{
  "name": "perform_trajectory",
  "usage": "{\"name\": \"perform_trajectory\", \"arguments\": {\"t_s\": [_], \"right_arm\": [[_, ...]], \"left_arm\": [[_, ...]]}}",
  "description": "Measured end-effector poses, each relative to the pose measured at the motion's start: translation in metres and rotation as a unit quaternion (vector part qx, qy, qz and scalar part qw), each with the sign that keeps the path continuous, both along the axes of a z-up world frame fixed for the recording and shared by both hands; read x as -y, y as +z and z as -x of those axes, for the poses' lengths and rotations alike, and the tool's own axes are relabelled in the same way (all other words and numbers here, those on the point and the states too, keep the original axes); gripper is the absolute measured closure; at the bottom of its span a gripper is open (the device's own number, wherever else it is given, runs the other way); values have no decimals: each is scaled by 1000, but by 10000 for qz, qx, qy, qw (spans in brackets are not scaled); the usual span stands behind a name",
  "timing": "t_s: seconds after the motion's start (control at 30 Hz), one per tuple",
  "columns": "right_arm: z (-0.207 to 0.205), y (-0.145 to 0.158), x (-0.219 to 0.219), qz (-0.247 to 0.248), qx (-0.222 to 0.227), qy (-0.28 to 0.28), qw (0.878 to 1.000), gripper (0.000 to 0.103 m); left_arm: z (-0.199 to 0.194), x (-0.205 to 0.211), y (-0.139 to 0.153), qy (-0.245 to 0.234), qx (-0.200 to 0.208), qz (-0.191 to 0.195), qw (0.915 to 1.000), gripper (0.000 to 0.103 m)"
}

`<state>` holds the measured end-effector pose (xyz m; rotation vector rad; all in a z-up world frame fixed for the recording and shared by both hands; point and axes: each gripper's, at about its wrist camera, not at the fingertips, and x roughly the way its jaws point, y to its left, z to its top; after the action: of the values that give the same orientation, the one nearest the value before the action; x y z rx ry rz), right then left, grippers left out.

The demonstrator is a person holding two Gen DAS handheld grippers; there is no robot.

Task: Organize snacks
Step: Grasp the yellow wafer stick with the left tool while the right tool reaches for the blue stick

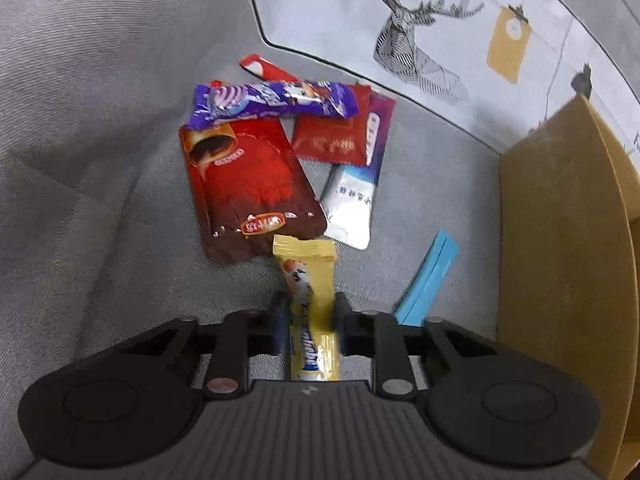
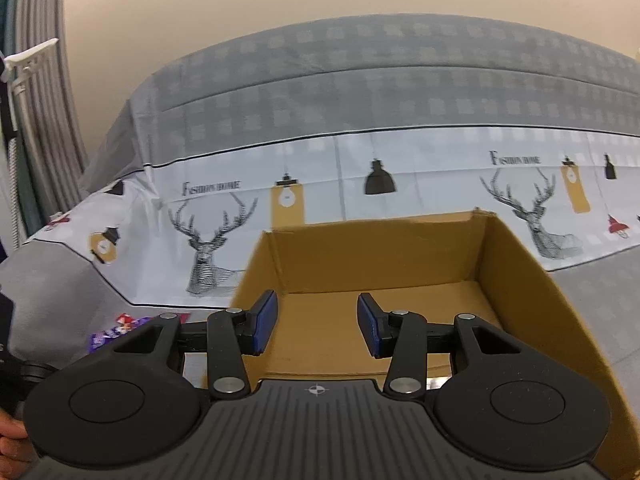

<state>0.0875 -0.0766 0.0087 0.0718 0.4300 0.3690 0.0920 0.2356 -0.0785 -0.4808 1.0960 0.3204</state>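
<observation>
Only left-wrist view: yellow snack bar [image 1: 310, 312]

Each gripper, left gripper [image 1: 308, 312] and right gripper [image 2: 316, 322], is matte black plastic: a ribbed grey-black deck bearing a small crosshair mark, a round raised disc at either side, and two linkage bars pinned with silver screws. The right gripper's fingers [image 2: 266, 320] carry blue pads.

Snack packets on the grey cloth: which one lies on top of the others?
The purple wrapper: it lies across the big red pouch and small red sachet.
</observation>
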Motion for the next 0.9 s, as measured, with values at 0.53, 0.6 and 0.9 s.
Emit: {"name": "perform_trajectory", "arguments": {"t_s": [0.53,0.6,0.9], "right_arm": [[48,3,-101,-174,273,1731,9844,62],[51,-8,-120,2,69,1901,9817,65],[22,-66,-172,874,-1029,1453,9801,66]], "left_arm": [[12,-33,20,796,345,-496,9950,90],[13,-38,19,903,319,-430,9945,90],[15,-43,18,952,256,-376,9944,90]]}}
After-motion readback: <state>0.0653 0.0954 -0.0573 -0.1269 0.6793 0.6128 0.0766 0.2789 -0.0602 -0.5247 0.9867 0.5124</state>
